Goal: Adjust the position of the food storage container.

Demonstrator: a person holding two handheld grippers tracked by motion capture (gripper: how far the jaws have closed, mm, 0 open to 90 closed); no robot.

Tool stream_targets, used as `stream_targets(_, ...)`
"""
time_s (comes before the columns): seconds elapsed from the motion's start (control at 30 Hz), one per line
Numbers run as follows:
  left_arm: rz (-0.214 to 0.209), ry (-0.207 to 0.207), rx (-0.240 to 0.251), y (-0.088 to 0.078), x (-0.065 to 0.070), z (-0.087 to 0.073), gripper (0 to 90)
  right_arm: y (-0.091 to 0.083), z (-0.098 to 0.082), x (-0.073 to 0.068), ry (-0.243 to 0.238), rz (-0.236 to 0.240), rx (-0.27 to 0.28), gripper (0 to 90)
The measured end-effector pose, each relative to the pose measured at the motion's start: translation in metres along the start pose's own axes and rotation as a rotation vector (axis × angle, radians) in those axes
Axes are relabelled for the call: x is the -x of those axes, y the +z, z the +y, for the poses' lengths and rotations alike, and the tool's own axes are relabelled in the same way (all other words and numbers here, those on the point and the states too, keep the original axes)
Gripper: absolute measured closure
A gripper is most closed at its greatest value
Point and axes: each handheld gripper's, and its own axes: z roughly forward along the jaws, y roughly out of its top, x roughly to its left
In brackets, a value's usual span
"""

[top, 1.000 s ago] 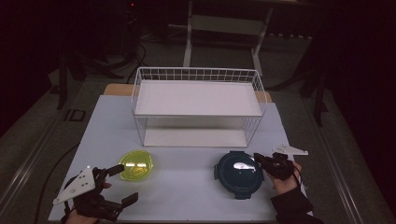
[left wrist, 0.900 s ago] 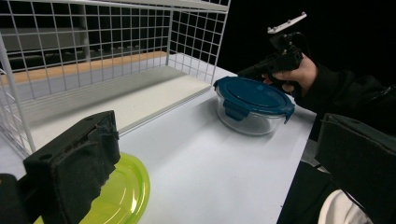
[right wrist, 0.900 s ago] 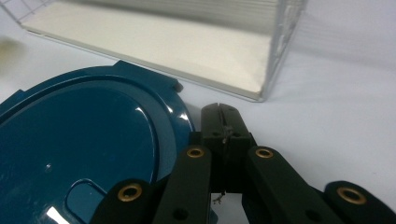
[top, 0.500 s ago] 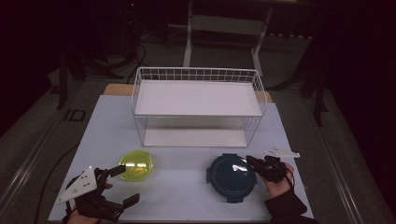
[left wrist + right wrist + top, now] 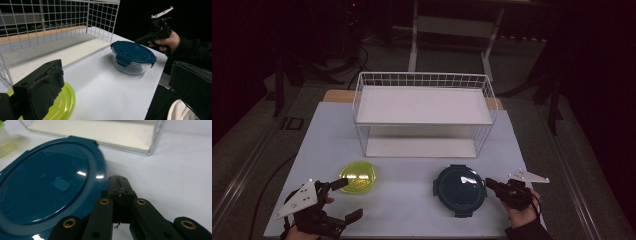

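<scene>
- The right tool [image 5: 490, 183], jaws pressed together with nothing between them, sits at the right rim of a round glass container with a dark blue clip-on lid [image 5: 460, 189]; its tips are just beside the lid's edge, and contact cannot be confirmed.
- The container stands on the white surface [image 5: 412, 200], in front of a white wire rack [image 5: 424, 112] and toward the right.
- The left tool [image 5: 347, 200], held low at the near left corner, stands with its jaws spread wide and holds nothing.
- A yellow-green translucent bowl [image 5: 358, 177] rests just beyond the left tool's upper jaw, well apart from the container.
- In the left tool's view, the padded black jaws frame the bowl, the container and the person's right hand [image 5: 168, 43].
</scene>
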Motion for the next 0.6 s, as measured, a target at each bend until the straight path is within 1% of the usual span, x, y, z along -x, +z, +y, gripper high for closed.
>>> stream_targets(0.03, -0.001, -0.001, 0.000, 0.000, 0.000, 0.000, 0.0, 0.000, -0.001, -0.002, -0.008, 0.002, -0.004, 90.0)
stream_targets(0.07, -0.003, -0.001, -0.002, 0.001, 0.000, 0.000, 0.0, -0.001, -0.001, -0.005, -0.013, -0.008, -0.003, 90.0)
stream_targets(0.13, -0.005, -0.002, -0.002, 0.002, 0.000, 0.000, 0.0, -0.001, -0.001, -0.004, -0.005, -0.004, 0.001, 90.0)
stream_targets(0.23, -0.008, -0.004, 0.000, 0.003, 0.001, 0.001, 0.0, 0.000, -0.001, -0.005, -0.008, -0.006, -0.001, 90.0)
stream_targets(0.47, -0.010, -0.009, -0.002, 0.005, 0.001, 0.002, 0.0, 0.002, 0.001, -0.009, -0.007, 0.019, -0.002, 90.0)
stream_targets(0.6, -0.014, -0.011, -0.004, 0.006, 0.001, 0.002, 0.0, 0.005, 0.002, -0.013, -0.003, 0.046, -0.009, 90.0)
